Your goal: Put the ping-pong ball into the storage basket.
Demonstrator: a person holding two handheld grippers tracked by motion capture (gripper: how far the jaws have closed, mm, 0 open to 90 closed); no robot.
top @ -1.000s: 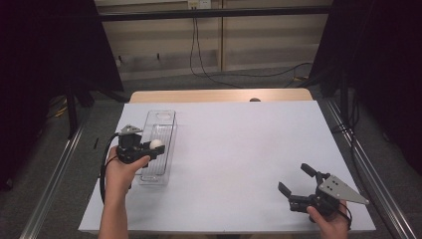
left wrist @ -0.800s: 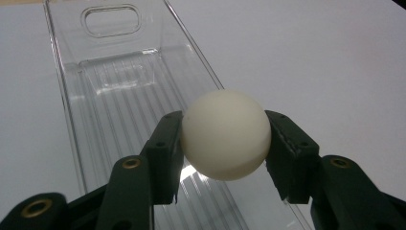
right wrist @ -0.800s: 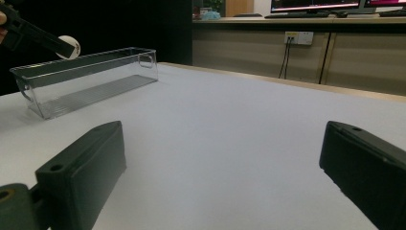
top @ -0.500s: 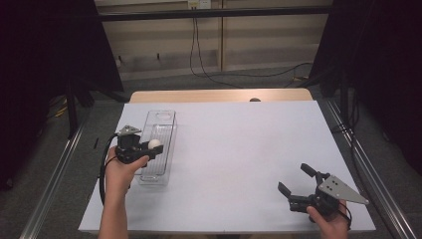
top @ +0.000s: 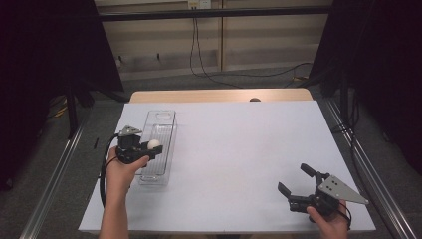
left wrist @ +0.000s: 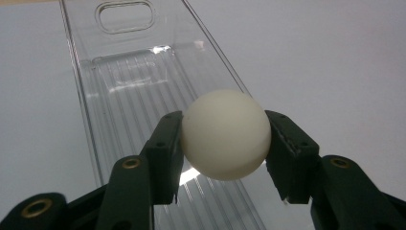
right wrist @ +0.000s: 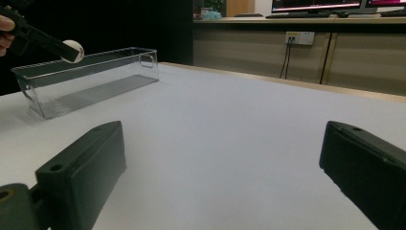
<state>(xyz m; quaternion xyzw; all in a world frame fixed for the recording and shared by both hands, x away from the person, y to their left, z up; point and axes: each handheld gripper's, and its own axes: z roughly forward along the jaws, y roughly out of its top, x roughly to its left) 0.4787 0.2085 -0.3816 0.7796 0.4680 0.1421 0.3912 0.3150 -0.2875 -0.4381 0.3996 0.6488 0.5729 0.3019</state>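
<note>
The bench (top: pixel 239 149) has a white top with a bare wooden strip (top: pixel 219 95) along its far edge. A small dark spot (top: pixel 255 99) sits on that strip. Beyond it, black cables (top: pixel 199 59) hang down a pale wall panel to the floor.

Overhead camera; gripper cameras sharing tray (top: pixel 160 130)

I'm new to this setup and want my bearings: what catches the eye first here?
A white ball clamped in the left claw, held over a long clear plastic bin on the left side of the white table. At the near right corner the right claw rests wide open with nothing between its jaws.
</note>
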